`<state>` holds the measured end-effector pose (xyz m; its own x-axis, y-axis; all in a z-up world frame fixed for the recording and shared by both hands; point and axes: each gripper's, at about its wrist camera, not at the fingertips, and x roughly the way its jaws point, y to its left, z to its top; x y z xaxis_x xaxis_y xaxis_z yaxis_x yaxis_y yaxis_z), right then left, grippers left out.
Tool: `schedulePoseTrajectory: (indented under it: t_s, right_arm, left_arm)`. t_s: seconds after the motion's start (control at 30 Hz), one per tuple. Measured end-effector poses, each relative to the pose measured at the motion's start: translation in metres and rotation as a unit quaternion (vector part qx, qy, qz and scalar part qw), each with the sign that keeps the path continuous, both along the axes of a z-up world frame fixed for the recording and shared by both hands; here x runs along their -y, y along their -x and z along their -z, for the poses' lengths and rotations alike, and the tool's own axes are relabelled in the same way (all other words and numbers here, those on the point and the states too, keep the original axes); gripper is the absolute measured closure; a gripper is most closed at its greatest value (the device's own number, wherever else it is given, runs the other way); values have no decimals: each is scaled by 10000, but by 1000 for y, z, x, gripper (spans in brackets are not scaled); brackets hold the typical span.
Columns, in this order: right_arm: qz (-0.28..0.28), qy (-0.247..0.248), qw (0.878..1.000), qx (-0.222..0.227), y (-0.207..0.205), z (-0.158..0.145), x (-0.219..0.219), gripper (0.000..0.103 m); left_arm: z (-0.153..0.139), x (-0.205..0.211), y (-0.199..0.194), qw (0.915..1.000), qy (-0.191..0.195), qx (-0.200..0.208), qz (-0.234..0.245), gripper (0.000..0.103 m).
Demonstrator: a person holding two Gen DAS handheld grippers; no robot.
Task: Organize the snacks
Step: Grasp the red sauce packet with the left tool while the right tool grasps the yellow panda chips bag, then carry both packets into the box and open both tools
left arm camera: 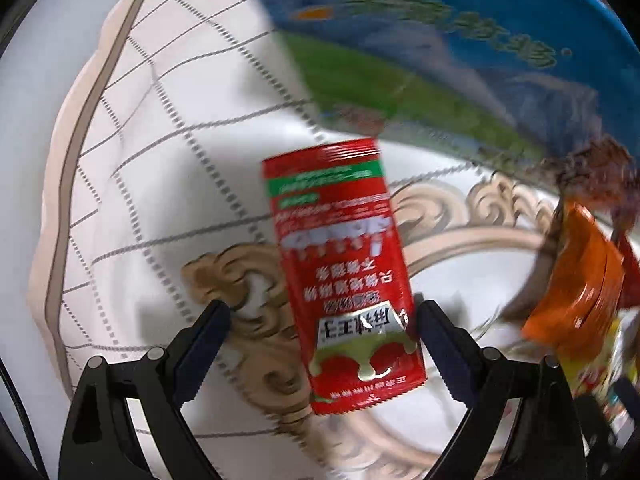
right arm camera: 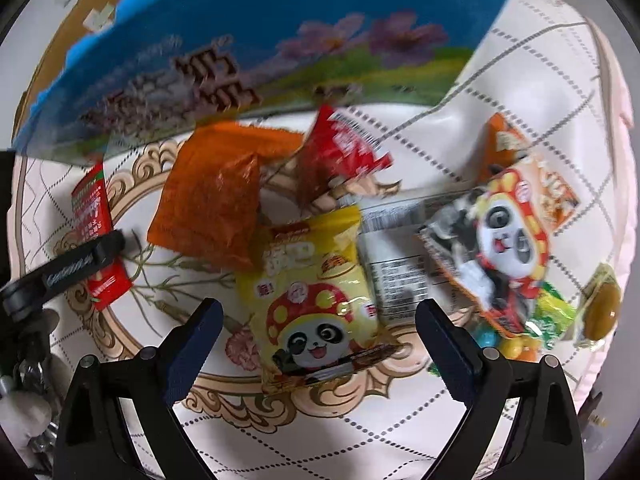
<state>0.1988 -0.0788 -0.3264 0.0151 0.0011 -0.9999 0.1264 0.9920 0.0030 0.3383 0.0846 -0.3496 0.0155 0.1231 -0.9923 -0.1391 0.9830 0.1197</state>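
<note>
A red snack packet (left arm camera: 344, 272) lies flat on the patterned white tablecloth (left arm camera: 168, 152). My left gripper (left arm camera: 322, 312) points down over its near end, jaws open, one finger on each side, the right one close to the packet's edge. In the right wrist view a yellow panda packet (right arm camera: 316, 296) lies between the wide-open fingers of my right gripper (right arm camera: 318, 308). The same red packet (right arm camera: 98, 236) shows at the far left, with a left-gripper finger (right arm camera: 80, 266) across it.
A blue printed carton (right arm camera: 260, 52) stands along the far side, also the blue carton (left arm camera: 440, 40) in the left view. Around the yellow packet lie an orange packet (right arm camera: 212, 204), a red pouch (right arm camera: 340, 152), a white-label packet (right arm camera: 392, 256), an orange panda packet (right arm camera: 508, 232) and a green candy bag (right arm camera: 554, 320).
</note>
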Motion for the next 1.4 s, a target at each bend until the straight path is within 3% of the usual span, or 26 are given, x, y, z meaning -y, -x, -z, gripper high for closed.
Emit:
schedulePoseTrajectory:
  t_s: [0.17, 0.37, 0.43, 0.47, 0.5, 0.57, 0.73, 1.0, 1.13, 1.23, 1.4]
  right_arm:
    - [-182, -48, 9994, -280, -4, 20, -14, 4]
    - [-79, -78, 9991, -405, -8, 40, -8, 5]
    - [-129, 99, 9992, -370, -6, 38, -6, 16]
    - [-164, 183, 9992, -315, -4, 34, -3, 26]
    - [-176, 162, 9994, -258, -1, 31, 1, 29]
    - [-123, 73, 9995, -270, 6, 29, 6, 32]
    - [34, -339, 9988, -339, 29, 24, 17, 35]
    - [-111, -912, 9948, -445, 84, 4, 6, 35]
    - [-203, -941, 9936, -600, 107, 11, -1, 35]
    - [-45, -958, 9932, -663, 106, 20, -3, 33]
    - [-3, -947, 9929, -718, 103, 30, -6, 21]
  left_arm:
    - [-8, -10, 4, 9997, 252, -45, -4, 8]
    - [2, -4, -21, 9986, 477, -115, 197, 8]
    - [0, -1, -24, 9984, 455, -1, 321, 21]
    - [-2, 1, -23, 9984, 384, 33, 420, 36]
    - [-3, 3, -20, 9980, 346, 52, 535, 45]
    - [-7, 13, -10, 9972, 343, 78, 660, 48]
    - [-17, 18, 33, 9949, 295, 111, 962, 50]
    - [-47, 14, 118, 9910, 576, 69, 1209, 50]
    - [-46, 27, 152, 9894, 525, 124, 1350, 49]
    - [-35, 42, 164, 9896, 469, 41, 1361, 46]
    - [-21, 48, 156, 9902, 427, 29, 1332, 40]
